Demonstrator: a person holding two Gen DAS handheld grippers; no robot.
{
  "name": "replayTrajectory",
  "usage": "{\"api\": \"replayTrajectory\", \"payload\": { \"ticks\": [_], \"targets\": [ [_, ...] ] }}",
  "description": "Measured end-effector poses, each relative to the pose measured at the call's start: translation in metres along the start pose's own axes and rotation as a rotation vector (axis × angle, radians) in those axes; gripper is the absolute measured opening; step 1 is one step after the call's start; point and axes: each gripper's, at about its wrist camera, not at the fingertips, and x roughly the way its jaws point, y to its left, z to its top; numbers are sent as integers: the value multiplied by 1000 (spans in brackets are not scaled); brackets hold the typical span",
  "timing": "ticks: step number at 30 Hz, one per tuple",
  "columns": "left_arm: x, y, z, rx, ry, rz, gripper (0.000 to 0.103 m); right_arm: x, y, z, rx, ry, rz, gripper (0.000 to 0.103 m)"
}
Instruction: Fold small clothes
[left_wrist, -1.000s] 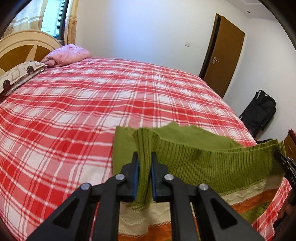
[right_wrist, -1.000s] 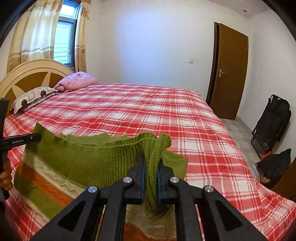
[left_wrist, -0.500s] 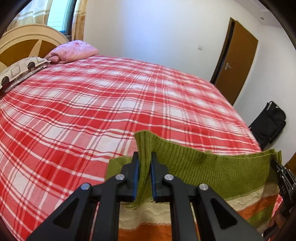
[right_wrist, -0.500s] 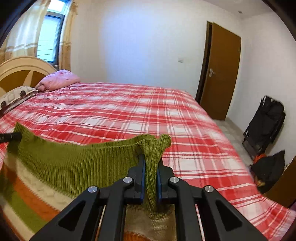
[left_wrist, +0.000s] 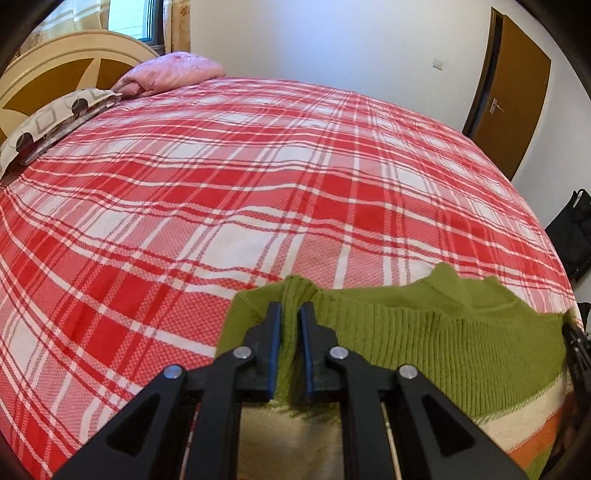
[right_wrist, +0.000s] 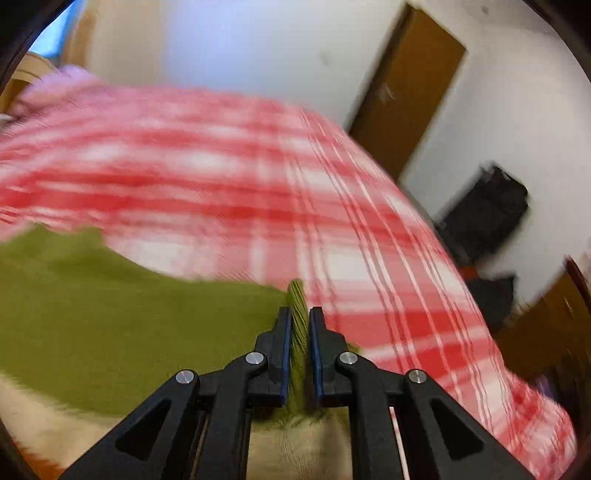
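Note:
A small green knit sweater (left_wrist: 443, 339) with cream and orange stripes lies low over the red plaid bed (left_wrist: 258, 184). My left gripper (left_wrist: 290, 314) is shut on its ribbed green edge at the left corner. My right gripper (right_wrist: 299, 321) is shut on the opposite ribbed corner of the sweater (right_wrist: 110, 325); that view is motion-blurred. The sweater spans between the two grippers, its green upper part flat toward the bed. The right gripper's edge shows at the far right of the left wrist view (left_wrist: 576, 350).
The bed (right_wrist: 258, 184) stretches ahead. A pink pillow (left_wrist: 170, 72) and a patterned pillow (left_wrist: 48, 118) lie by the headboard (left_wrist: 55, 62) at the far left. A brown door (left_wrist: 513, 85) and a black bag (left_wrist: 572, 236) stand to the right of the bed.
Both grippers have carried the sweater forward and down toward the bed. The raised green edge has dropped and now lies lower. The right wrist view has swung and blurred.

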Motion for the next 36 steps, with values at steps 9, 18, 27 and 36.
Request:
{"api": "replayTrajectory", "payload": {
  "ticks": [9,18,27,36],
  "targets": [
    [-17,2,4,33,24,-15,18,-97,-84,-54,252,-275,86,10],
    [-104,-18,-65,198,-25,-32,50,-164,-22,-137,87,-240,415,10],
    [-124,-39,-130,262,-9,-11,57,-164,59,-180,-112,-119,594,10],
    [-105,31,-117,96,48,33,56,-157,44,-182,-6,-85,674,10]
  ]
}}
